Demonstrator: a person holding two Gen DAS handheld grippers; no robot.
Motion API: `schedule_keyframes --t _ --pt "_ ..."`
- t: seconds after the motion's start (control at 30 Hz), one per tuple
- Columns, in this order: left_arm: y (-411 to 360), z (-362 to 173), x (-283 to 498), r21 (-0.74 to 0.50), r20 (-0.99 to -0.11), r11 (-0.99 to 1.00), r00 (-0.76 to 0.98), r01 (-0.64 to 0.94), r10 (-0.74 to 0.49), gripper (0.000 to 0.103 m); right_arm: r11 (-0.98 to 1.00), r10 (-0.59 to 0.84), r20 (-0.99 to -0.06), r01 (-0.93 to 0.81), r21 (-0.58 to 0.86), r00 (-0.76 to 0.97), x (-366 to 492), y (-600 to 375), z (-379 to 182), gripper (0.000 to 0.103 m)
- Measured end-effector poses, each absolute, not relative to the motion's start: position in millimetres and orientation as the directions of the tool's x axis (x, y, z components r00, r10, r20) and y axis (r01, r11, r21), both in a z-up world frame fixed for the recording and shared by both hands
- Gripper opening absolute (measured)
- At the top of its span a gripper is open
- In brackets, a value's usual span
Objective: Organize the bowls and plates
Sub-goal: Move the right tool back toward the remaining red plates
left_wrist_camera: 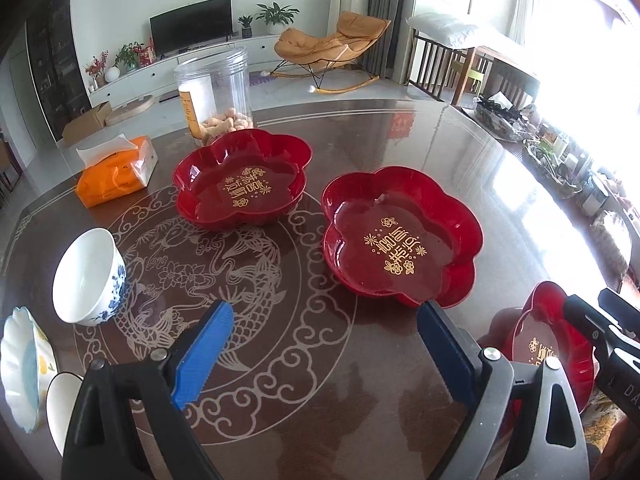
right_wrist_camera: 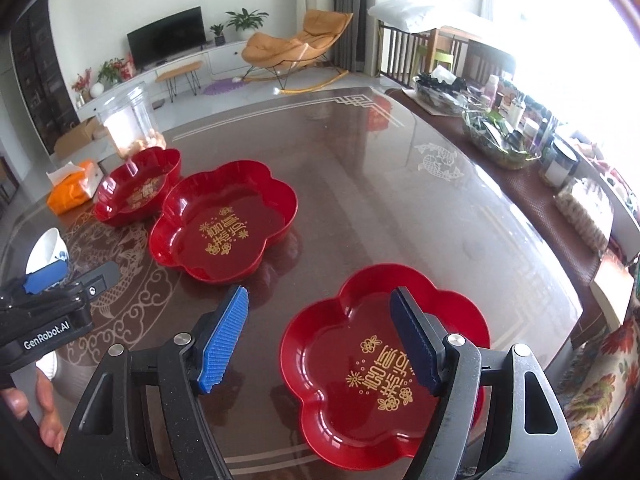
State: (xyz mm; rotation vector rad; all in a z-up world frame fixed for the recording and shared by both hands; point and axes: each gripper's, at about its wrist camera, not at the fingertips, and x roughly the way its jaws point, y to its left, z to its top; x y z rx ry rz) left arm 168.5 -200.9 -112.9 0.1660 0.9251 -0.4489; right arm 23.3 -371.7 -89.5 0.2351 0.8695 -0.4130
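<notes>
Three red flower-shaped plates with gold lettering lie on the brown table. The far one (left_wrist_camera: 242, 180) (right_wrist_camera: 138, 186) is at the back left, the middle one (left_wrist_camera: 400, 236) (right_wrist_camera: 224, 220) beside it, the near one (right_wrist_camera: 384, 364) (left_wrist_camera: 548, 344) at the front right. My left gripper (left_wrist_camera: 324, 340) is open above the table's carp pattern, holding nothing. My right gripper (right_wrist_camera: 320, 336) is open, its jaws straddling the near plate's left lobes from above. A white and blue bowl (left_wrist_camera: 90, 276) (right_wrist_camera: 46, 250) stands at the left, with a scalloped plate (left_wrist_camera: 24, 368) and another white bowl (left_wrist_camera: 62, 408) nearer.
A clear jar (left_wrist_camera: 216, 92) with peanuts and an orange tissue pack (left_wrist_camera: 116, 170) stand at the back left. Baskets and bottles (right_wrist_camera: 508, 136) crowd the table's right side. A hand (right_wrist_camera: 44, 412) holds the left gripper.
</notes>
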Motion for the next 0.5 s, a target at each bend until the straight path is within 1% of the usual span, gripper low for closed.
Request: schedule_keyframes --t 0.1,0.23,0.5 --pt "-206.5 -112.7 170.9 -0.029 -0.798 0.896 0.529 0.443 -0.288 0.093 0.895 -0.238 -0.779 0.442 0.056 0.58 28.2 -375.1 -90.2 0.076" --pt "-212.1 -112.0 173.7 0.004 -0.795 0.897 0.545 0.442 -0.266 0.093 0.896 -0.239 -0.783 0.44 0.049 0.575 31.1 -375.8 -94.6 0.076" --pt "-214.7 -112.4 180.6 0.029 -0.793 0.897 0.557 0.442 -0.249 0.093 0.897 -0.224 -0.792 0.439 0.062 0.568 37.0 -379.2 -101.2 0.076"
